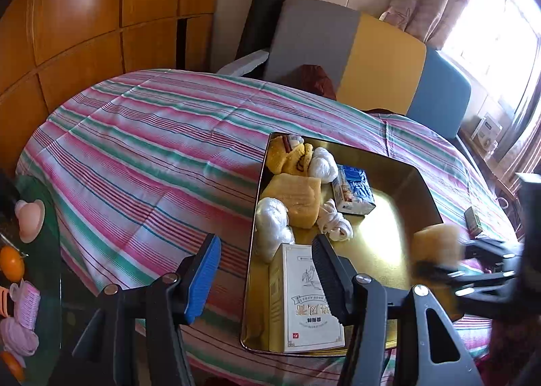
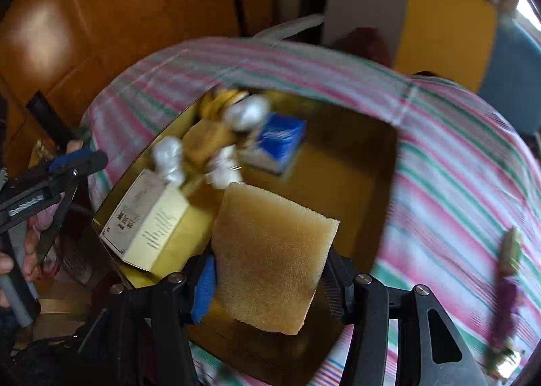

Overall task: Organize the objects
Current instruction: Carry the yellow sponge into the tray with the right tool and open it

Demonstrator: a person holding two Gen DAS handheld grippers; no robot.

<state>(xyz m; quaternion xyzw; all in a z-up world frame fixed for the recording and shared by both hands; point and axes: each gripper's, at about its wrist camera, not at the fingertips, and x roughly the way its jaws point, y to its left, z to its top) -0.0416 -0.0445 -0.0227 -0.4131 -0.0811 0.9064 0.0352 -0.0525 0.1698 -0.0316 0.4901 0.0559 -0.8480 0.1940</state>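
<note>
A tan, coarse-pored rectangular sponge block (image 2: 270, 257) sits clamped between the pads of the right gripper (image 2: 267, 284), one blue pad and one black ribbed pad pressing its sides. It hangs over the near part of a shallow, gold-coloured metal tray (image 2: 372, 162) with rounded corners and a glossy floor.

The tray lies on a pink, green and white striped cloth (image 1: 152, 149) over a bed or table. In it lie a second, yellower sponge slab (image 1: 297, 196), two crinkled white plastic bundles (image 1: 272, 227), a knotted white cord (image 1: 334, 222), a yellow plush toy (image 1: 290, 157), a blue-and-white carton (image 1: 353, 188) and a cream cardboard box with printed line art (image 1: 304, 298) standing at the tray's near-left corner. A small green box (image 1: 473, 222) lies on the cloth past the tray's right edge. Behind stand grey, yellow and blue cushions (image 1: 378, 61) and orange-brown wooden panelling (image 1: 84, 14).

The left gripper (image 1: 267, 277) points steeply down at the tray's near-left edge, its jaws spread wide with nothing between the pads; the black finger overlaps the cream box in view. The right-wrist view is blurred.
</note>
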